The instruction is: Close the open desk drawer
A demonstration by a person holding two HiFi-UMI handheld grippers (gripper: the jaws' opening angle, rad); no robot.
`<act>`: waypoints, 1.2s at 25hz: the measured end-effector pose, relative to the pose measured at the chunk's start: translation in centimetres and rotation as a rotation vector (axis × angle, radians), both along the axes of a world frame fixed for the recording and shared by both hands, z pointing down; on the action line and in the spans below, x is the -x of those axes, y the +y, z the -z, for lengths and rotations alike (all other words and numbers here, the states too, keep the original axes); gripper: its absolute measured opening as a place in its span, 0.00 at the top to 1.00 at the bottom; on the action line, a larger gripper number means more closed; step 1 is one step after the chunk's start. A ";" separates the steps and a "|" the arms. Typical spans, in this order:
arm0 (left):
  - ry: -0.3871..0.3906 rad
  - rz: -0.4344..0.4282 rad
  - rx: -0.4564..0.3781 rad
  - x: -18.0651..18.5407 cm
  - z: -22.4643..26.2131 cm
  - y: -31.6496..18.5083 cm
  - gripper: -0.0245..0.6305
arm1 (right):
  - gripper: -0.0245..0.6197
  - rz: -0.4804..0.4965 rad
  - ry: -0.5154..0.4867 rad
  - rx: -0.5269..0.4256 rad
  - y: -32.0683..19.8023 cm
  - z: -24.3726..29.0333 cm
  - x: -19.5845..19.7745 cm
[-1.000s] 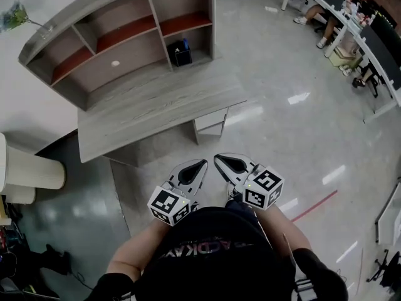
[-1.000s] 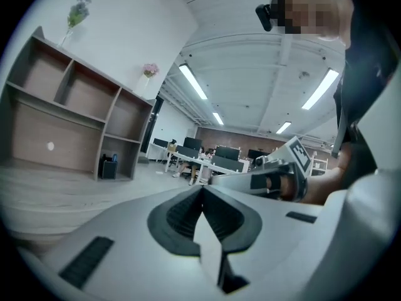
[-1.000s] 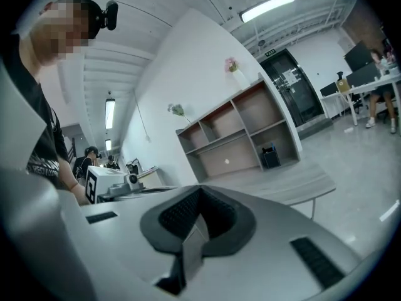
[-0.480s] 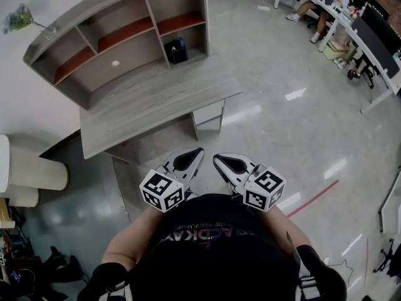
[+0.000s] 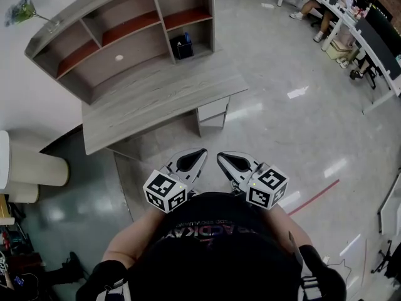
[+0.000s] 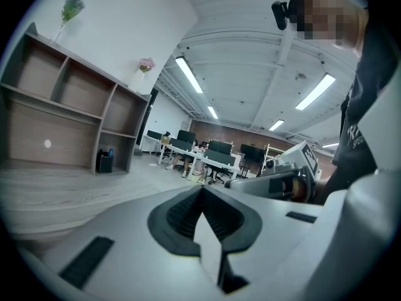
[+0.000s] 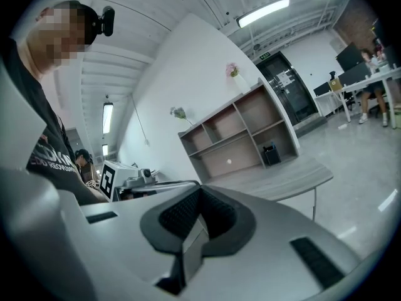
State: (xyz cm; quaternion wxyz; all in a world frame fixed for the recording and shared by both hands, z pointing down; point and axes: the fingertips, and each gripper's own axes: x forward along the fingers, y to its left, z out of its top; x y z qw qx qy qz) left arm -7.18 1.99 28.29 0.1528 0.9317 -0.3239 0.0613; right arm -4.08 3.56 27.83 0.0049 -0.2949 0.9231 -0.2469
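A grey wooden desk [image 5: 156, 99] with a shelf hutch [image 5: 119, 36] stands ahead of me across a strip of floor. A pale drawer unit [image 5: 212, 111] shows under its right end, its front poking out past the desk's edge. My left gripper [image 5: 202, 150] and right gripper [image 5: 219, 155] are side by side close to my body, well short of the desk. Both are shut with nothing in them. The left gripper [image 6: 202, 190] looks over the desk top [image 6: 62, 190]. Beyond the right gripper [image 7: 199, 190], the desk [image 7: 282, 177] and hutch stand some way off.
A black holder with blue things [image 5: 183, 47] sits in the hutch's lower right shelf. A vase of flowers [image 5: 22, 9] is on top. Pale cylinders [image 5: 31, 168] stand at the left. People sit at long desks [image 5: 351, 24] far right. A red floor line [image 5: 313, 196] runs at my right.
Both grippers have drifted a little, staying side by side and shut. The desk has shifted slightly in the head view.
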 end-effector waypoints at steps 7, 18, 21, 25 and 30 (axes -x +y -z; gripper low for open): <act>0.007 0.016 0.007 0.3 -0.3 -0.4 0.95 | 0.94 0.025 0.012 0.005 -0.2 -0.3 0.4; 0.038 0.011 0.012 -0.2 -0.5 -1.2 0.95 | 0.94 0.032 0.048 0.007 -0.9 -0.6 0.3; 0.049 -0.003 0.017 -0.7 -0.7 -1.4 0.95 | 0.94 0.024 0.062 0.011 -0.9 -0.8 0.1; 0.063 -0.016 0.025 -1.0 -1.0 -1.4 0.95 | 0.94 0.010 0.069 0.016 -0.9 -1.2 -0.3; 0.070 -0.022 0.026 -1.2 -1.1 -1.4 0.95 | 0.94 0.003 0.070 0.019 -0.9 -1.3 -0.4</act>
